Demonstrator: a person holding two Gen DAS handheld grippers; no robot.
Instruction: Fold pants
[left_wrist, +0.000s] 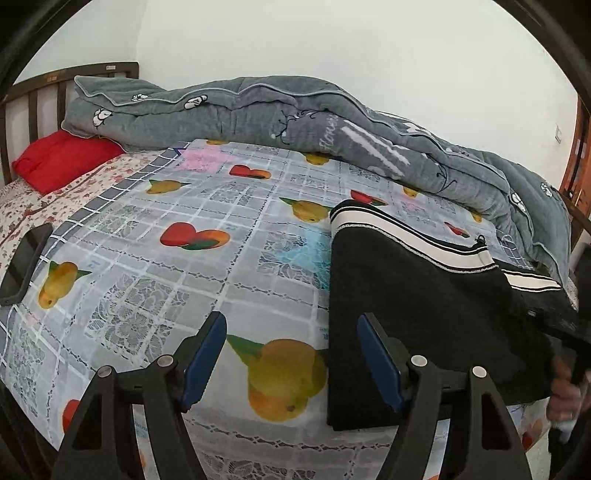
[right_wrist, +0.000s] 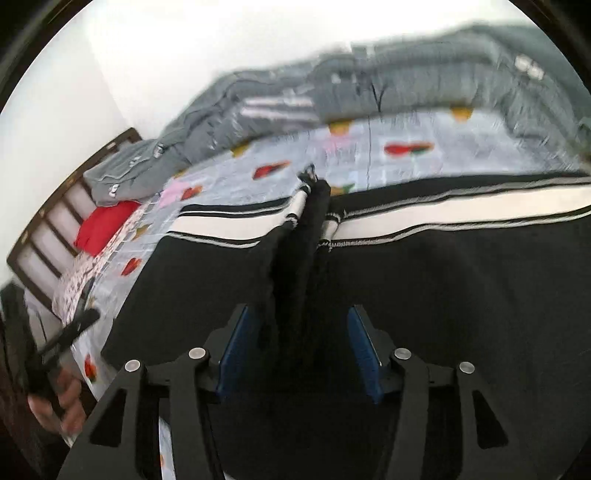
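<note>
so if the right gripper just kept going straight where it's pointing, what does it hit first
Probably the raised ridge of the black pants, which runs between the open fingers of the right gripper. The picture is blurred, so depth is uncertain.

Partly legible script "Flowers" on grey quilt (left_wrist: 332, 122)

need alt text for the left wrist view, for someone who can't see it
The left claw hangs open and empty over a fruit-print bedspread, just left of black pants with a white-striped waistband that lie on the bed. A rumpled grey quilt runs along the far side by the wall, with a red pillow near the wooden headboard.
</note>
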